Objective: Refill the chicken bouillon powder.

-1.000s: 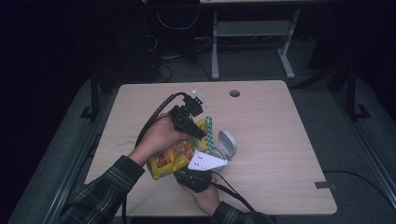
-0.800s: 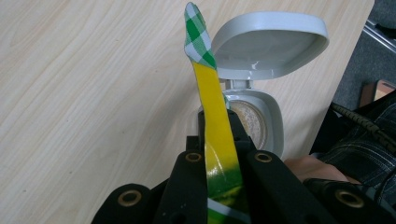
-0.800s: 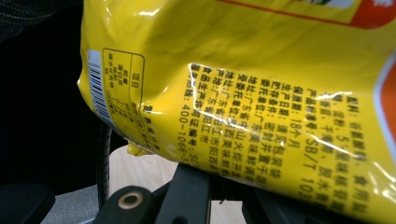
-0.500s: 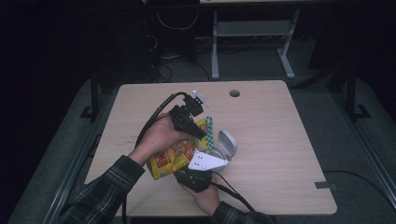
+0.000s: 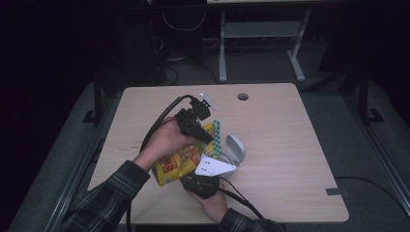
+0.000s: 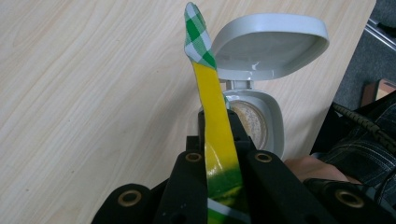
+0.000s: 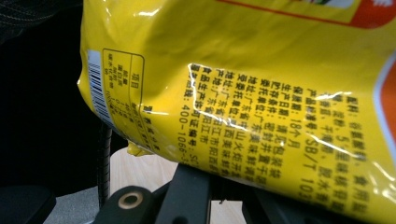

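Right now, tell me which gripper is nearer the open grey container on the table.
Left. The left gripper pinches the yellow bag's sealed edge directly before the grey container, lid up. The right gripper grips the bag's lower edge, nearer the person, slightly farther away.

The tabletop is pale wood-grain laminate with rounded corners and a round cable hole near its far edge. A small grey container with its hinged lid flipped open rests directly on the wood, nearer the person than the cable hole and slightly to its left. In the left gripper view, a beige filling shows inside the container.
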`<act>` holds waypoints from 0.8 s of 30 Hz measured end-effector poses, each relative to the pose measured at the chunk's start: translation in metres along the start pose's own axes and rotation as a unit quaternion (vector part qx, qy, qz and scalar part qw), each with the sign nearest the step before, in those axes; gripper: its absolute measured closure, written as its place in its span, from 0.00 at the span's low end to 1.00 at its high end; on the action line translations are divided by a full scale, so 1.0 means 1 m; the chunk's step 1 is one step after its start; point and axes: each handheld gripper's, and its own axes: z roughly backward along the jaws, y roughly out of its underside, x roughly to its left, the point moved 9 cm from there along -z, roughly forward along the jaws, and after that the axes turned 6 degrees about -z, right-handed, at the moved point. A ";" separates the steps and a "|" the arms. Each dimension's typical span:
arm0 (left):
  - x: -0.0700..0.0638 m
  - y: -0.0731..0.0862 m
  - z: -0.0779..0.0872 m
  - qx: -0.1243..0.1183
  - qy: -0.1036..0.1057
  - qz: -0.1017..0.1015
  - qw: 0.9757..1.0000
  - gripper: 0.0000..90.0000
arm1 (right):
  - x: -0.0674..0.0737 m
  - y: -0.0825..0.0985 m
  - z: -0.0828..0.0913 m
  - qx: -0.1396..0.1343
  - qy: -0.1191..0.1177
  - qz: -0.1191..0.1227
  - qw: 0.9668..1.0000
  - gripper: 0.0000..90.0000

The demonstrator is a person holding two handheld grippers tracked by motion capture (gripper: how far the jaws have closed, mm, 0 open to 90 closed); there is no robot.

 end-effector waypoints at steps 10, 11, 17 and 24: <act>0.000 0.000 0.000 0.000 -0.001 0.000 1.000 1.00 | 0.000 -0.001 0.000 -0.001 0.000 0.000 1.000 1.00; 0.000 0.000 0.000 0.000 -0.002 0.001 1.000 1.00 | 0.000 -0.001 -0.001 -0.001 0.000 -0.001 1.000 1.00; 0.001 0.000 0.000 0.001 -0.002 0.000 1.000 1.00 | 0.000 -0.001 -0.001 -0.001 -0.001 -0.001 1.000 1.00; 0.001 0.000 0.000 0.002 -0.002 0.000 1.000 1.00 | 0.000 -0.001 -0.001 -0.002 -0.001 -0.001 1.000 1.00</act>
